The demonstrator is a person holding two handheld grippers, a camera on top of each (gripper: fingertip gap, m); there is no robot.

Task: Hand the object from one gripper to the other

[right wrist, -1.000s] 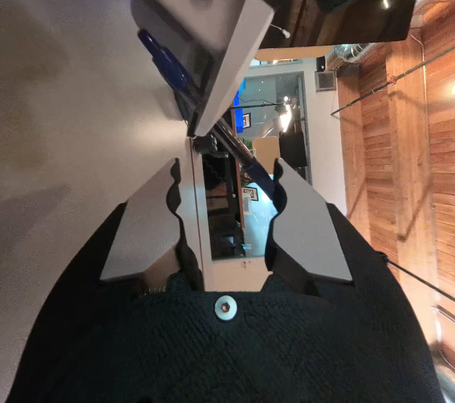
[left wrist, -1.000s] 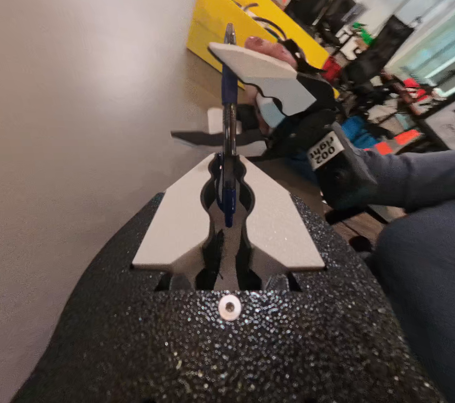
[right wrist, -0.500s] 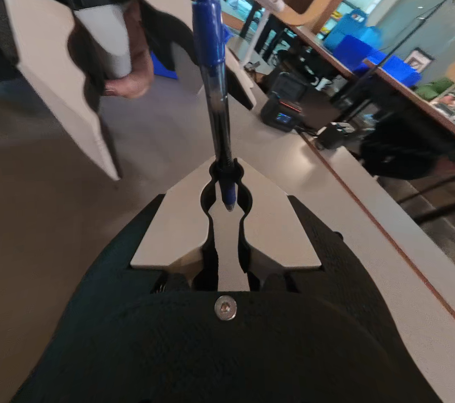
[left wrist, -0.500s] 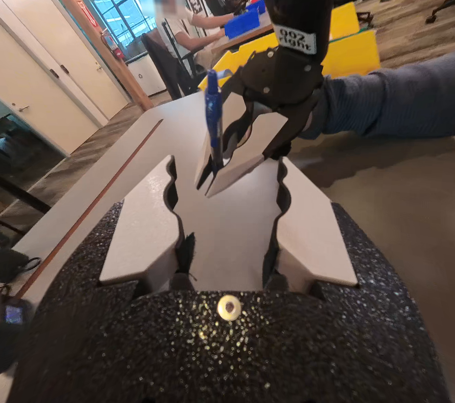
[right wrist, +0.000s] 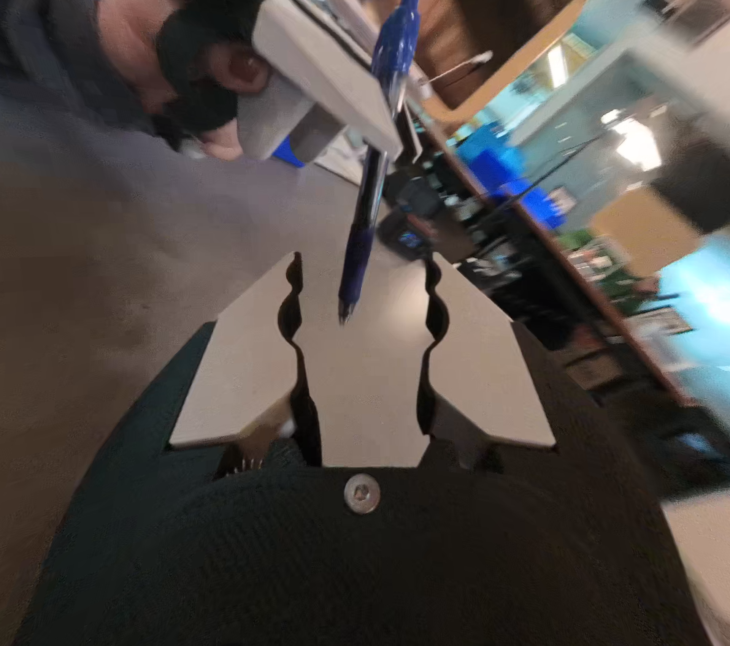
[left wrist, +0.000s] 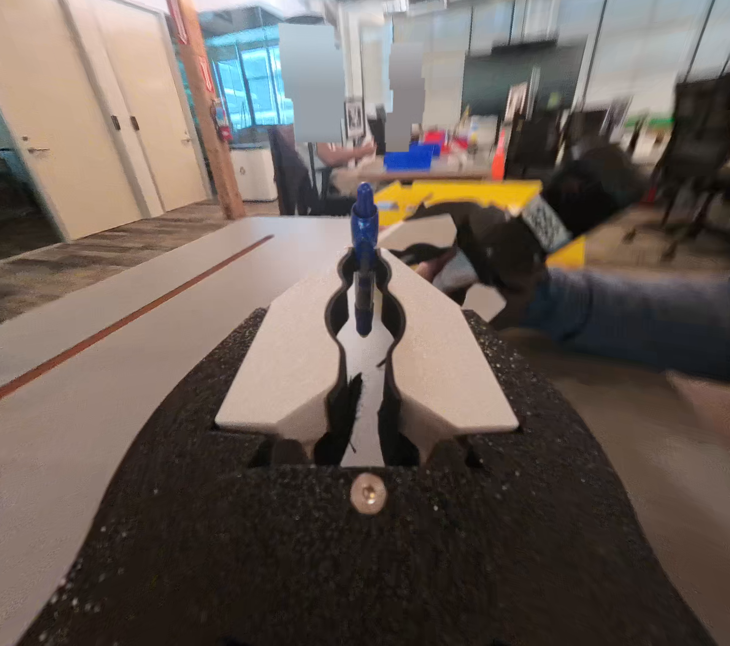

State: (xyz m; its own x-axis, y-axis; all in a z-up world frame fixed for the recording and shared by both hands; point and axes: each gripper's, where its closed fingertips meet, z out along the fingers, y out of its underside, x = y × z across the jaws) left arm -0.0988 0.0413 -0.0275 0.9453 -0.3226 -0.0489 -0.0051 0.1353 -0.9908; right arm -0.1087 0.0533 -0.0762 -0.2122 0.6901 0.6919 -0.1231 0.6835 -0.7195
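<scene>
The left gripper point(left wrist: 364, 260) is clenched on a blue pen point(left wrist: 364, 264), pinching it between the tips of its two grey fingers point(left wrist: 304, 346). In the left wrist view the pen stands nearly upright in that grip. Its capped upper end rises above the fingertips, and its lower end hangs free in the scalloped gap between the fingers.

The pen is the landmark for all else. Under it lies a pale grey table point(left wrist: 118, 390), and a thin reddish line runs across the tabletop to the pen's left. To the pen's right, near it but apart from it, is the right gripper point(left wrist: 466, 264), blurred, held by a hand at the end of a blue sleeve point(left wrist: 632, 315). Behind the pen, farther back on the table, stands a yellow bin point(left wrist: 458, 192). Beyond that, blue bins point(left wrist: 411, 157) rest on another table where people sit.

In the right wrist view the right gripper point(right wrist: 363, 264) is released, its fingers point(right wrist: 245, 370) spread wide with the table showing between them. The pen point(right wrist: 363, 216) hangs tip down in that gap and appears to touch neither finger. The left gripper point(right wrist: 391, 114) grasps the pen about a third of the way down from its top, with the blue cap end sticking up past it. A hand point(right wrist: 177, 74) holds that gripper, up and to the pen's left. To the pen's right, the background is blurred.
</scene>
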